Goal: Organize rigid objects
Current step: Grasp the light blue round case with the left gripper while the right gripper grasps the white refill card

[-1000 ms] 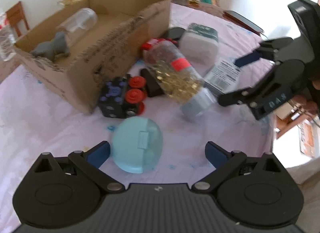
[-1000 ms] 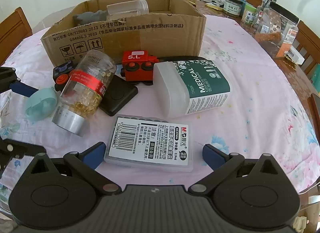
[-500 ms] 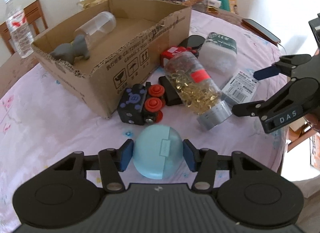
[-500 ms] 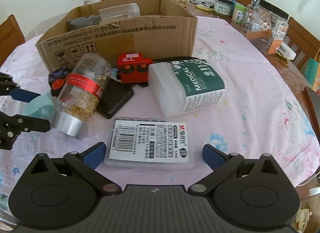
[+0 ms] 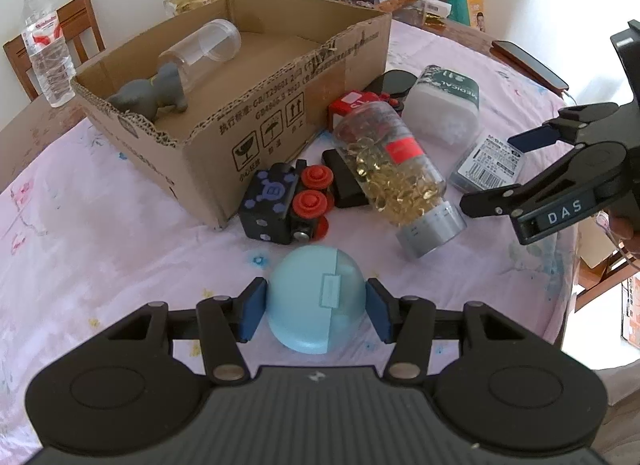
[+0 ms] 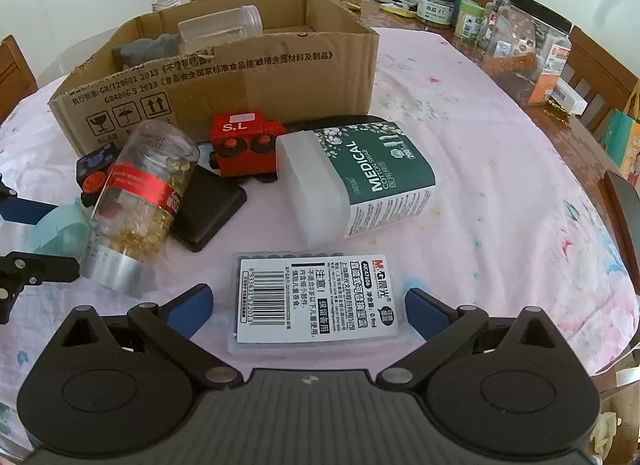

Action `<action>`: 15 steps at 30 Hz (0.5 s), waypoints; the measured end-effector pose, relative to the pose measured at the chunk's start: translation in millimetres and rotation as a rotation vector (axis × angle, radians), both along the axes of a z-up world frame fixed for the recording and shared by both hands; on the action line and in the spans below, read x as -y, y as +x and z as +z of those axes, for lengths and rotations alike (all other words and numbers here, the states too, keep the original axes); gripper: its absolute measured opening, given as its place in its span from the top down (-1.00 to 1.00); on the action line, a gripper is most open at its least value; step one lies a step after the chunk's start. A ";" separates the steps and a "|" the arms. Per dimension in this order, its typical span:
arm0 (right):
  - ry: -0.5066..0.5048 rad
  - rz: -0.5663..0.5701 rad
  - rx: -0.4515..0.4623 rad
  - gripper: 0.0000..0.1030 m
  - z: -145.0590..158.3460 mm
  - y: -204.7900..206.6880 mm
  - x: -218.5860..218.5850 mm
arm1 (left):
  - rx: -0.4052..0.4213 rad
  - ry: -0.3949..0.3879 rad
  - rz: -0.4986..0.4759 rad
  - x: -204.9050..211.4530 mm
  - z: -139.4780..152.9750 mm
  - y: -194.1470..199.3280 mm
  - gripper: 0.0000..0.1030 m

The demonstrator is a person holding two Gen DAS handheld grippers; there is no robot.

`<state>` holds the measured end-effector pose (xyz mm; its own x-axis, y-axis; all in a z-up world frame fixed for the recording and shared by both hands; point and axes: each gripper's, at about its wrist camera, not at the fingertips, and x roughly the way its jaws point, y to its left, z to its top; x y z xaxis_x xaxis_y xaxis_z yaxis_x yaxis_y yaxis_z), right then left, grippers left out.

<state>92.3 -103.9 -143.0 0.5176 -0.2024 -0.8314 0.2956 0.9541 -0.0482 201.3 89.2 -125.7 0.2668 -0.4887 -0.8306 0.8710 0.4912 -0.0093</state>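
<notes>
While left gripper point(image 5: 316, 307) clamps blue case point(image 5: 317, 297), right gripper point(image 6: 307, 307) gapes round "M&G" box point(image 6: 316, 297).

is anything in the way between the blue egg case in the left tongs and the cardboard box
Yes. The black and red toy block sits on the table between the blue egg case, clamped in the left tongs, and the cardboard box. The box wall itself must also be cleared.

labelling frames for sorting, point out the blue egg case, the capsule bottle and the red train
blue egg case point(image 5: 308, 305), left wrist view, its front shell between the gripper pads
capsule bottle point(image 6: 148, 189), right wrist view, its red label band
red train point(image 6: 240, 145), right wrist view, its side above the wheels
</notes>
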 end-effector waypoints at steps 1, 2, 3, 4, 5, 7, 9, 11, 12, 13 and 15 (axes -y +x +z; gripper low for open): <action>-0.002 0.004 0.005 -0.98 0.1 -1.0 0.4 | 0.001 0.000 -0.001 0.1 0.0 0.0 -0.03; -0.005 0.012 0.009 -0.98 0.0 -1.5 0.9 | 0.001 0.000 -0.001 0.2 -0.1 -0.2 -0.03; -0.006 0.017 0.011 -0.98 0.0 -1.4 1.8 | 0.000 0.000 0.000 0.3 -0.1 -0.1 -0.03; -0.010 0.019 0.010 -0.98 0.2 -0.8 2.4 | 0.001 0.000 0.001 0.6 -0.2 -0.1 -0.03; -0.021 0.020 0.010 -0.98 0.8 -0.6 2.3 | 0.006 0.001 0.001 0.7 -0.1 -0.4 -0.03; -0.049 0.037 0.011 -0.98 1.5 -1.2 0.1 | 0.006 0.000 0.003 0.3 0.0 -0.5 -0.03; -0.063 0.052 0.015 -0.97 2.4 -3.2 -2.2 | 0.006 -0.001 0.007 0.3 0.2 -0.5 -0.03; -0.047 0.050 0.017 -0.93 2.5 -4.6 -1.3 | 0.007 -0.001 0.009 0.2 0.1 -0.4 -0.03; -0.035 0.043 0.018 -0.92 2.3 -5.3 -0.1 | 0.007 -0.001 0.011 0.3 0.2 -0.5 -0.03; -0.025 0.037 0.020 -0.92 2.0 -5.3 1.2 | 0.007 0.000 0.010 0.4 0.2 -0.4 -0.03; -0.006 0.025 0.026 -0.92 1.2 -4.6 3.7 | 0.006 -0.003 0.012 0.5 0.3 -0.4 -0.03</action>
<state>87.7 -107.5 -141.8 0.5438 -0.1938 -0.8165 0.2729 0.9609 -0.0463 200.9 88.7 -125.5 0.2776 -0.4876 -0.8277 0.8650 0.5017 -0.0055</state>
